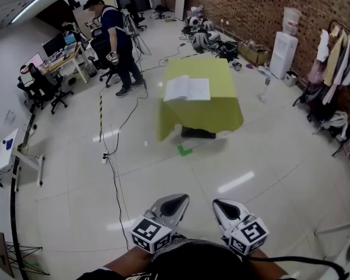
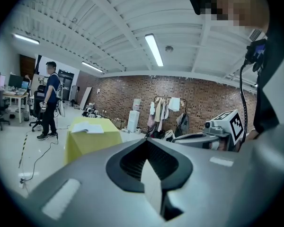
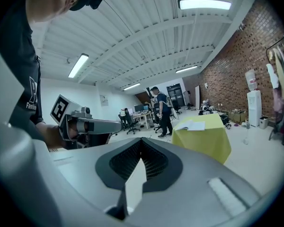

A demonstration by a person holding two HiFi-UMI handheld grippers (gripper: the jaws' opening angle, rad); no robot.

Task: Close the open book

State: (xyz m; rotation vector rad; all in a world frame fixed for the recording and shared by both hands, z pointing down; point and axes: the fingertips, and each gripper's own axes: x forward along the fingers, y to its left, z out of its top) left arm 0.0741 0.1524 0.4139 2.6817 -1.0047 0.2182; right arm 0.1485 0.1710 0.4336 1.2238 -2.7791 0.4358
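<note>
The open book (image 1: pixel 187 89) lies flat, white pages up, on a table draped in a yellow-green cloth (image 1: pixel 205 114), far ahead across the floor. It also shows small in the left gripper view as the book (image 2: pixel 87 128) on the table (image 2: pixel 92 141), and in the right gripper view as the book (image 3: pixel 195 125) on the table (image 3: pixel 204 140). My left gripper (image 1: pixel 174 203) and right gripper (image 1: pixel 224 209) are held side by side close to my body, well short of the table. Both are shut with nothing between the jaws. The left gripper (image 2: pixel 146 141) and right gripper (image 3: pixel 141 140) point toward the table.
A person (image 1: pixel 118 45) stands left of the table. A black cable (image 1: pixel 113 156) runs over the floor at left, near a green tape mark (image 1: pixel 184 150). Desks and office chairs (image 1: pixel 49 77) fill the far left. A water dispenser (image 1: pixel 282 54) and hanging clothes (image 1: pixel 337 63) line the brick wall.
</note>
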